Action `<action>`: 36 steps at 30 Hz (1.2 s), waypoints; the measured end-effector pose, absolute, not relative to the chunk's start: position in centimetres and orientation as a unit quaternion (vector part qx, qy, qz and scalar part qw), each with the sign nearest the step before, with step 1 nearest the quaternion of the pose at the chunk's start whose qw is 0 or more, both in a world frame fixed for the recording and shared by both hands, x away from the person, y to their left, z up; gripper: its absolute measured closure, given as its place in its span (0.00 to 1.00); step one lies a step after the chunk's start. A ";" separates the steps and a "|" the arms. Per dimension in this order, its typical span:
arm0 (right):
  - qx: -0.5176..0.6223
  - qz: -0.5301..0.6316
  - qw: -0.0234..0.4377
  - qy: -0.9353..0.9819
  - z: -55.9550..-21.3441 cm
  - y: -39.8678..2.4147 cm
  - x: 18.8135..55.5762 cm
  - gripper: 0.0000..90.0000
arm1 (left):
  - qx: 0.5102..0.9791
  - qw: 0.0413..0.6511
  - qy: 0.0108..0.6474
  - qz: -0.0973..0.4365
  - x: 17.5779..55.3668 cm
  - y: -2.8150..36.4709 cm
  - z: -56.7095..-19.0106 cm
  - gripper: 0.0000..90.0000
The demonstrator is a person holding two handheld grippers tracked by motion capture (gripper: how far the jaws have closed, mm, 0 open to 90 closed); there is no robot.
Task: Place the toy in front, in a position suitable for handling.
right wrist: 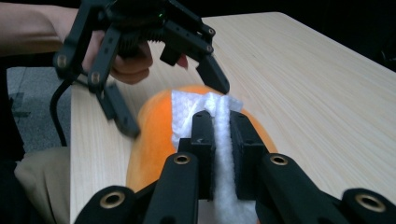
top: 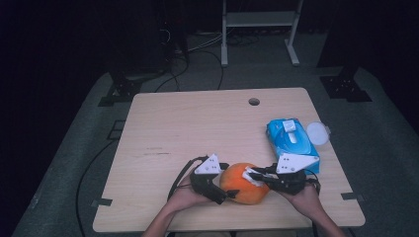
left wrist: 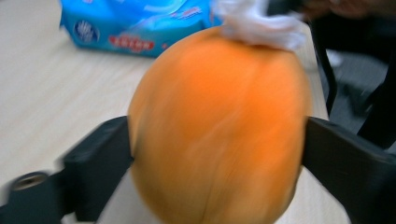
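Observation:
An orange pumpkin (top: 242, 190) lies near the table's front edge. My left gripper (top: 225, 180) straddles its left end. In the left gripper view the pumpkin (left wrist: 215, 130) sits between the two black jaws, which stand wide and close beside its flanks, and I see no squeeze. My right gripper (top: 254, 176) comes in from the right, shut on a white wipe (right wrist: 223, 140) that rests on top of the pumpkin (right wrist: 154, 140). The wipe (left wrist: 261, 25) bunches at the pumpkin's far side in the left gripper view. The left gripper (right wrist: 175, 105) shows beyond the wipe, held by a hand.
A blue pack of wipes (top: 291, 140) lies at the right, just behind my right hand, with a round white lid (top: 317, 133) beside it. The wooden table (top: 197, 123) has a small hole (top: 254, 101) near its far edge. Cables trail off the front left.

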State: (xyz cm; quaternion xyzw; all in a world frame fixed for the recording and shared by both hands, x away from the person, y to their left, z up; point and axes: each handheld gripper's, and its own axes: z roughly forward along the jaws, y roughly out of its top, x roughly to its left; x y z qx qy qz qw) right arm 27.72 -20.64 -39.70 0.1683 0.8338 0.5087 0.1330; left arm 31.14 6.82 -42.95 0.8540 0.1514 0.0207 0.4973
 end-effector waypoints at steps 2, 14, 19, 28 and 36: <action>0.178 0.512 0.132 0.830 -39.8 -21.5 27.6 0.90 | 0.848 0.508 0.151 0.002 31.3 6.8 -43.2 0.14; 0.131 0.510 0.145 0.838 -37.9 -17.9 27.2 0.90 | 0.864 0.491 0.077 0.087 28.9 4.7 -41.6 0.38; 0.105 0.486 0.154 0.854 -37.7 -15.9 27.1 0.90 | 0.863 0.492 0.081 0.084 29.0 5.2 -42.0 0.38; 0.166 0.483 0.162 0.844 -38.0 -21.0 27.3 0.90 | 0.856 0.502 0.100 0.075 29.4 5.7 -42.4 0.35; 0.143 0.501 0.140 0.842 -37.9 -18.6 27.3 0.90 | 0.859 0.498 0.074 0.093 28.7 4.4 -41.9 0.36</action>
